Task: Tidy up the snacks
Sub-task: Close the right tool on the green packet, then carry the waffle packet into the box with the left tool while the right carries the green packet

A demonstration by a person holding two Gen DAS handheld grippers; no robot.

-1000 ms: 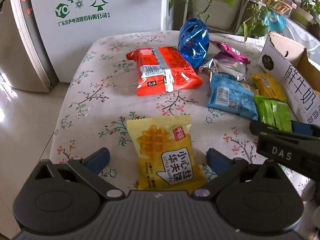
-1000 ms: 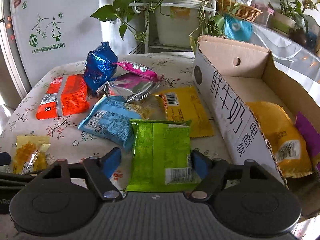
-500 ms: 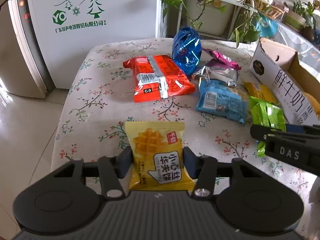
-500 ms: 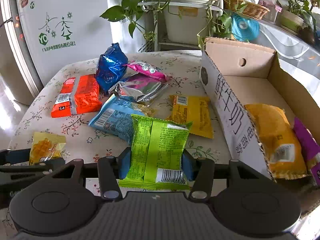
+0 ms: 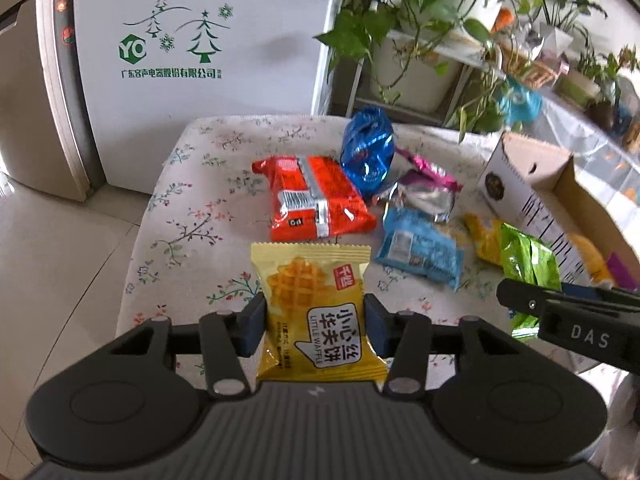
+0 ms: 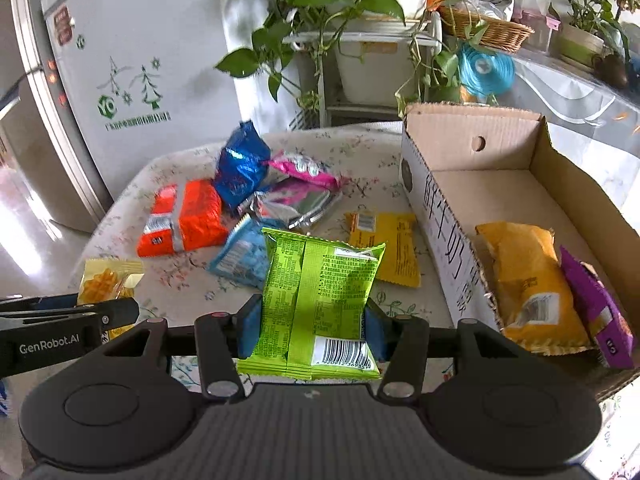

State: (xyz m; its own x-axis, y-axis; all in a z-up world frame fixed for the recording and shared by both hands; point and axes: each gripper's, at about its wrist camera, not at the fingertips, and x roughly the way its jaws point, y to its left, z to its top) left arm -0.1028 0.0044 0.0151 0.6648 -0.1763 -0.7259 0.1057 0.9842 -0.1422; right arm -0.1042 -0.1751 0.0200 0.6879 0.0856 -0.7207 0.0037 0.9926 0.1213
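Left wrist view: the left gripper (image 5: 314,326) pinches the yellow waffle packet (image 5: 316,308) across its lower half, both blue pads pressed into the wrapper's sides. The packet is clear of the floral tablecloth (image 5: 192,216). Right wrist view: the right gripper (image 6: 310,330) likewise pinches the green snack packet (image 6: 320,296) by its side edges, barcode end nearest the camera, with the packet raised above the cloth.

Risks, as judged. Both grips bear on slick, air-filled film rather than on firm contents; a packet may slide out or twist if swung sharply. The two tools work close together, the right one appearing at the edge of the left view, so they may knock on the way across. The green packet stands near the cardboard box (image 6: 436,216); its near wall is tall enough to catch a low-carried packet. The waffle packet has farther to go, over the loose snacks.

Container. The box sits open-topped at the right of the table. It holds an orange-yellow packet (image 6: 528,284) and a purple packet (image 6: 596,304), lying side by side at the near end; the far end is bare.

Outside it lie the red packet (image 6: 184,216), blue foil bag (image 6: 240,164), pink and silver wrappers (image 6: 296,192), light blue packet (image 6: 240,256) and flat yellow packet (image 6: 384,244).
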